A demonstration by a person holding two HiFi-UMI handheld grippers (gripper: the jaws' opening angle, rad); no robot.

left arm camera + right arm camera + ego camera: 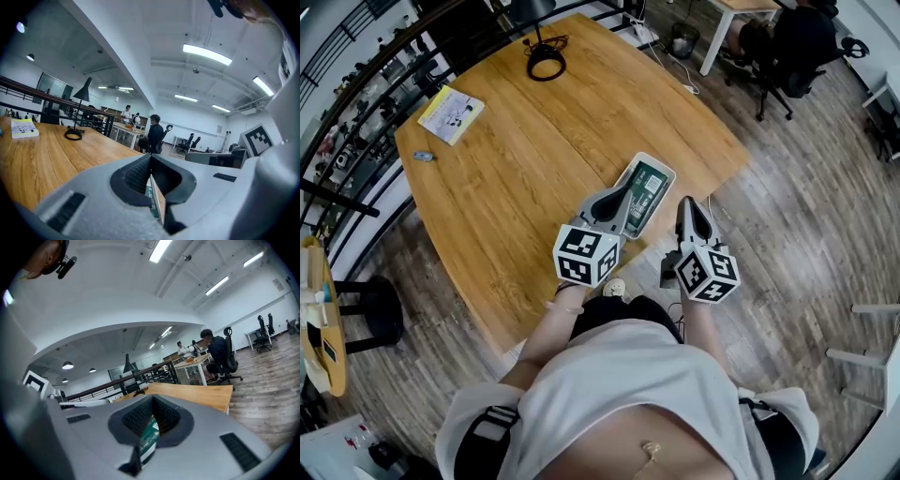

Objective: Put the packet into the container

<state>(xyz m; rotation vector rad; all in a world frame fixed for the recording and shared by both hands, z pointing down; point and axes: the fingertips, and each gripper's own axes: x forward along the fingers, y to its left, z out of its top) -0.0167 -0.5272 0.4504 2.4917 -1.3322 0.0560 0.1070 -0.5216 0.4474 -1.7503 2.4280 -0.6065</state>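
Left gripper (pixel 151 183) fingers are clenched on the green packet (pixel 651 184), edge-on between them. Right gripper (pixel 151 422) fingers grasp the same packet, with the wooden surface (pixel 516 159) beyond the fingertips.

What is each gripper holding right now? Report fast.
Left gripper: closed on a thin green packet.
Right gripper: closed on a green-and-white packet; whether it is the same one cannot be told.

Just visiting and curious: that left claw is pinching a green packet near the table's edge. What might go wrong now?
The left gripper pinches a thin, flat packet in shut jaws, so it might slip out or crease. The white container lies close to the table's near edge, so a nudge could push it off.
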